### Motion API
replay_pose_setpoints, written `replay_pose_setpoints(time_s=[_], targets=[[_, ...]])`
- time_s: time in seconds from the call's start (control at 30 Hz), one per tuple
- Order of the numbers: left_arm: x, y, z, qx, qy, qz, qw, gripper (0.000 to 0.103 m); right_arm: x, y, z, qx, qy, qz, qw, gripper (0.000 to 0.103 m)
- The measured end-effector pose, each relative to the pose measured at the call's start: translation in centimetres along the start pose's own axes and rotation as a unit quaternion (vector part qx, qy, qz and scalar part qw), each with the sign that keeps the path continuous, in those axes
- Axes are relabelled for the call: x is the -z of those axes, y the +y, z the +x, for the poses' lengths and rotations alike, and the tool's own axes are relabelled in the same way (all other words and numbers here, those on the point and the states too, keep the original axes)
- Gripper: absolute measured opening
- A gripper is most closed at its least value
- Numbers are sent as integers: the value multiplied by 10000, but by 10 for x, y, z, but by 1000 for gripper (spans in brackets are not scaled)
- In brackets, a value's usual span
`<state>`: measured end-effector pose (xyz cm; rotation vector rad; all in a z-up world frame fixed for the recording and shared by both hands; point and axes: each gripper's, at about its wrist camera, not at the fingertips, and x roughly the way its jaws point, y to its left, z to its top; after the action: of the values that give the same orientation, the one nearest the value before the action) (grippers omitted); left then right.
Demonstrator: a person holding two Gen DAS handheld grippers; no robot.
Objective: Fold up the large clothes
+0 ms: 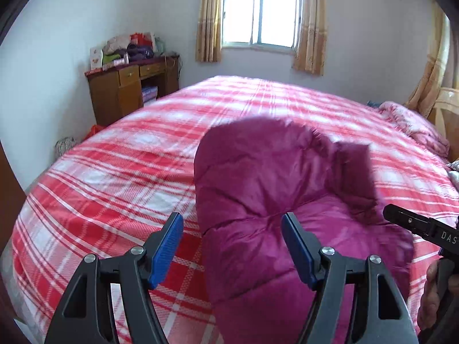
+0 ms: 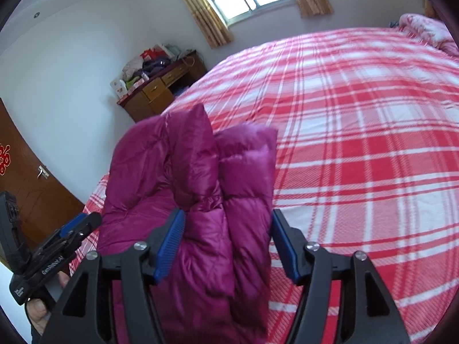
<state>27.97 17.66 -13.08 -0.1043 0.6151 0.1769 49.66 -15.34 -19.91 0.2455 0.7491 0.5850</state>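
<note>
Where the red-and-white plaid bedspread point(image 1: 114, 177) fills most of both frames, it covers a large bed in a white-walled room. Window point(image 1: 261, 14) with tan curtains point(image 1: 208, 20), upper centre of the left view. Wooden desk point(image 1: 129, 86), upper left, piled with clothes and boxes. Pink floral bedding point(image 1: 416, 126), right edge.

Item: magenta puffer jacket point(image 1: 272, 189), quilted, glossy, bunched into a thick bundle on the bedspread, lower centre of the left view; one flap stands up at its right side, blurred.

Left gripper point(image 1: 232, 246): blue pads spread wide, right pad over the jacket, left pad over the plaid, nothing held.

Right gripper point(image 2: 226, 246): pads wide apart, with the jacket point(image 2: 186, 186) bulging up between them; whether the pads press the fabric cannot be told.

Right view only: brown door point(image 2: 31, 186) with a metal handle and red paper ornament, left edge; the left gripper seen from the side, lower left, with a hand point(image 2: 40, 312) on its grip; the jacket's two upright padded folds.

Left view only: a black tool body lettered "DAS" point(image 1: 424, 226), right edge.
</note>
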Motion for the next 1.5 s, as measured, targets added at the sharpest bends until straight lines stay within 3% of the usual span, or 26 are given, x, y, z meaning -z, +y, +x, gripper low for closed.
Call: replay_pose_setpoints(time_s=[0.33, 0.63, 0.93, 1.17, 1.5], targets=[[-5, -10, -67, 193, -509, 233, 9982, 72, 11, 33, -63, -53, -431, -91, 9990, 72], [-15, -14, -103, 382, -845, 147, 9956, 75, 13, 84, -118, 231, -972, -703, 9925, 81], [-17, -18, -122, 476, -1021, 198, 9934, 76, 16, 105, -139, 308, -1222, -982, 9872, 84], [-18, -18, -127, 419, -1092, 201, 9929, 82, 20, 109, -146, 329, -1307, -1061, 9852, 87], [-17, -21, -128, 415, -1110, 227, 9927, 83, 22, 107, -150, 359, -1367, -1040, 9845, 90]])
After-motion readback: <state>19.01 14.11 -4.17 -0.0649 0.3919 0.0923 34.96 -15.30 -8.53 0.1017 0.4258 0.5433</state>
